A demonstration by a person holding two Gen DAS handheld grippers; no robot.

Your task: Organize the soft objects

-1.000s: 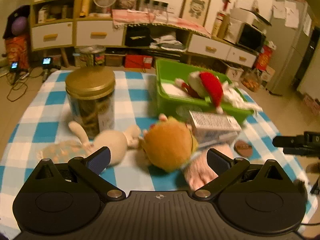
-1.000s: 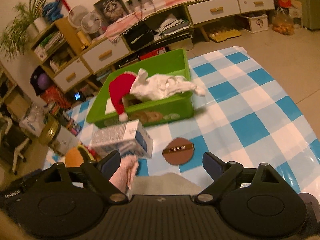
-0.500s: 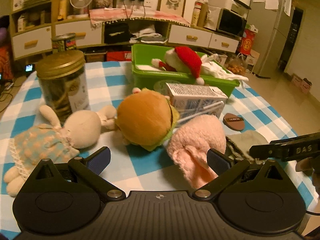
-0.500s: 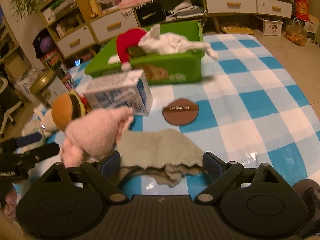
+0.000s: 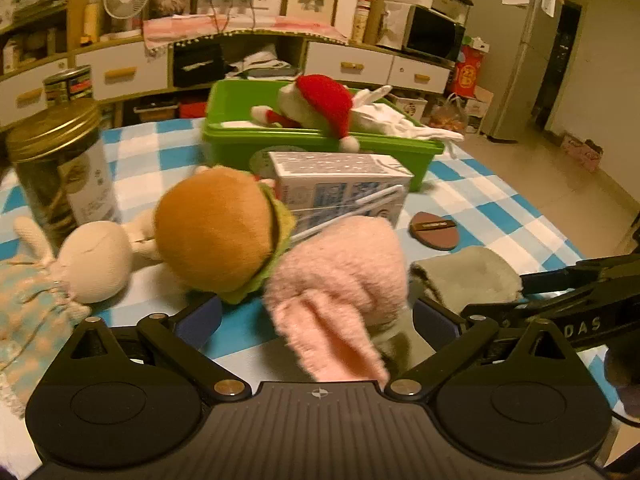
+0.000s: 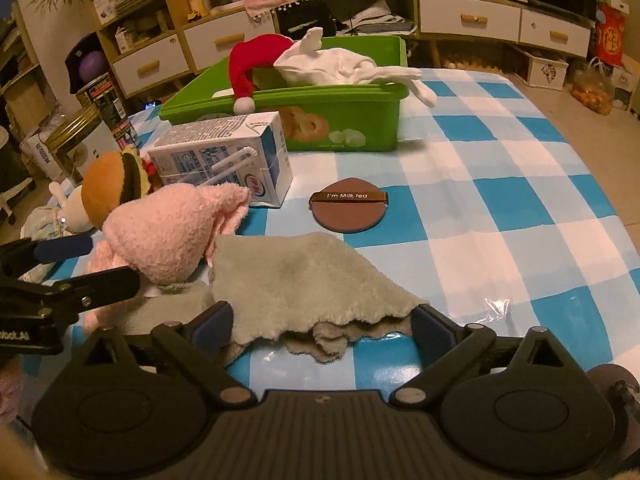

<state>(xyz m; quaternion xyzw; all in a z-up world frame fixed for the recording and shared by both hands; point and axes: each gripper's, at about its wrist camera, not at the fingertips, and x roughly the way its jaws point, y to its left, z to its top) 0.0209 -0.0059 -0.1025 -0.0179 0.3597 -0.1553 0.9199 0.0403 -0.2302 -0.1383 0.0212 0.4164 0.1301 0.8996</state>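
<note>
A pink fluffy cloth lies on the checked table, between the wide-open fingers of my left gripper; it also shows in the right wrist view. A grey-green towel lies beside it, its near edge between the open fingers of my right gripper. A burger plush and a cream rabbit doll lie to the left. The green bin behind holds a Santa hat and white cloth.
A milk carton stands between the plush toys and the bin. A brown round puff lies on the table. A glass jar with a gold lid stands at the left. Cabinets and shelves line the far wall.
Both grippers have come down and closer to the table. The pink cloth now lies between the left fingers and the grey towel's edge between the right fingers. Both stayed open.
</note>
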